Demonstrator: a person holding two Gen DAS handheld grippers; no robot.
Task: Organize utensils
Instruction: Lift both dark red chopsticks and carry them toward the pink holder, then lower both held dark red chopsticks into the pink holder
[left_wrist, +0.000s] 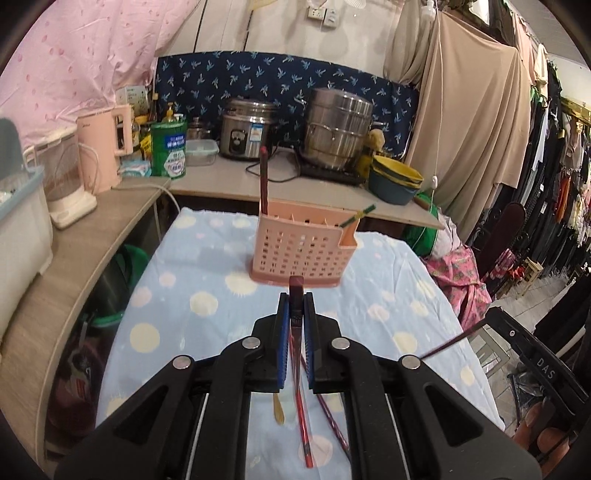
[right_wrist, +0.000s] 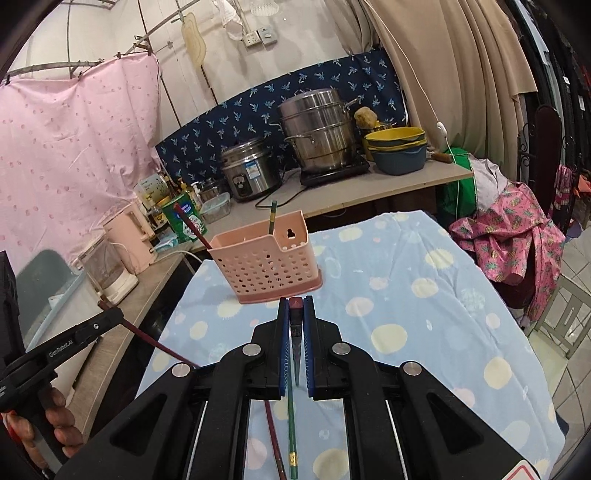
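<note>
A pink perforated utensil basket (left_wrist: 301, 251) stands on the blue dotted cloth and also shows in the right wrist view (right_wrist: 271, 260). A red chopstick (left_wrist: 263, 181) and a green chopstick (left_wrist: 357, 216) stand in it. My left gripper (left_wrist: 296, 295) is shut on a red chopstick (left_wrist: 300, 387), just short of the basket's base. My right gripper (right_wrist: 296, 306) is shut on a dark chopstick (right_wrist: 295, 336). A green chopstick (right_wrist: 291, 428), another red chopstick (right_wrist: 274, 439) and a yellow utensil (left_wrist: 277, 410) lie on the cloth below.
A counter (left_wrist: 325, 195) behind the table holds a rice cooker (left_wrist: 247, 129), a steel pot (left_wrist: 338, 127), stacked bowls (left_wrist: 397, 181), a green tin (left_wrist: 169, 149) and a pink kettle (left_wrist: 105, 147). Clothes hang at right. The left gripper body (right_wrist: 62, 347) shows at left in the right wrist view.
</note>
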